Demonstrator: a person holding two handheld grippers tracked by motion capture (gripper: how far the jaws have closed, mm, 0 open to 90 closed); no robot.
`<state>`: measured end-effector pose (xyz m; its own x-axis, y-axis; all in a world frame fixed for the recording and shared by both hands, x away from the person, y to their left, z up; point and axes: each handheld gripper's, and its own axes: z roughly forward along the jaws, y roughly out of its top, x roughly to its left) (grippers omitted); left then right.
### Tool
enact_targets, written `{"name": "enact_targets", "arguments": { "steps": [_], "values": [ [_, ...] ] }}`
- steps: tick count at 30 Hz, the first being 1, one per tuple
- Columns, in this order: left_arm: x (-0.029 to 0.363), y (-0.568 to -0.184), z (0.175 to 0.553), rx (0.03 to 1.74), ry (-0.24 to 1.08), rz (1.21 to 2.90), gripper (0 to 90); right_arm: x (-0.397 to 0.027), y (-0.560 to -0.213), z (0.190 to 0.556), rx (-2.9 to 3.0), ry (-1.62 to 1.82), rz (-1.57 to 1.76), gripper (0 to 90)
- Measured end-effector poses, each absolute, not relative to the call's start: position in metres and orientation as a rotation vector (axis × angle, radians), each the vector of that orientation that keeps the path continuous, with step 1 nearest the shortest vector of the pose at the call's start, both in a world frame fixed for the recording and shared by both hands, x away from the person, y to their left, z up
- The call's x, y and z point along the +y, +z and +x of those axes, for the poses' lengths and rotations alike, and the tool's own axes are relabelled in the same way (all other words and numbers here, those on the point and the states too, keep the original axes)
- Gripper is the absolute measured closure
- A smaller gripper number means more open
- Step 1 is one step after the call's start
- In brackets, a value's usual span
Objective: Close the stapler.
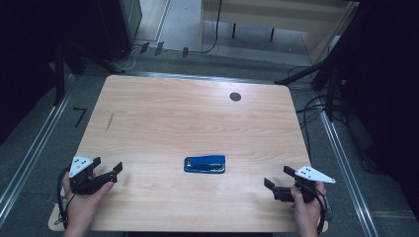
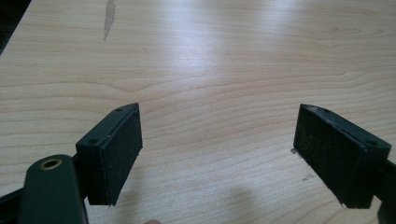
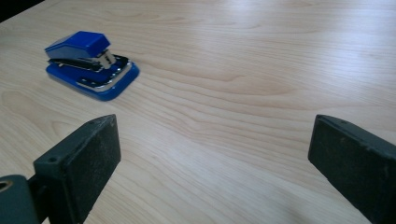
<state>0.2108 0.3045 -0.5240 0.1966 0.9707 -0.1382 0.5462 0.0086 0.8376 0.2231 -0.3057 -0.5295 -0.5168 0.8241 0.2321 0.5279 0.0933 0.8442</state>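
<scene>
light: dim surroundings | glare: sheen on table [image 2: 224, 28] | blur: soft throughout

A pale wood-grain worktop [image 1: 163, 113] with rounded corners carries a blue metal-trimmed stapler [image 1: 205, 164] lying flat near its front middle; a round dark grommet [image 1: 235, 97] sits toward the far edge.

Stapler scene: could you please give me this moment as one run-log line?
blue stapler: flat mid-table, untouched | left gripper: open, empty, near-left edge | right gripper: open, empty, near-right edge, stapler ahead
</scene>
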Motion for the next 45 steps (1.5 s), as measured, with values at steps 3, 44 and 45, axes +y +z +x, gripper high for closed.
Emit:
{"name": "enact_targets", "arguments": {
  "steps": [3, 44, 45],
  "values": [
    [0.305, -0.524, 0.211, 1.455, 0.648, 1.648, 15.8, -0.316, -0.53, 0.222, 2.056, 1.393, 1.359, 0.7],
    [0.304, -0.524, 0.211, 1.44, 0.636, 1.656, 14.0, -0.404, -0.554, 0.199, 1.952, 1.369, 1.492, 0.0],
    [0.304, -0.524, 0.211, 1.438, 0.633, 1.658, 14.0, -0.404, -0.553, 0.199, 1.943, 1.374, 1.491, 0.0]
  ]
}}
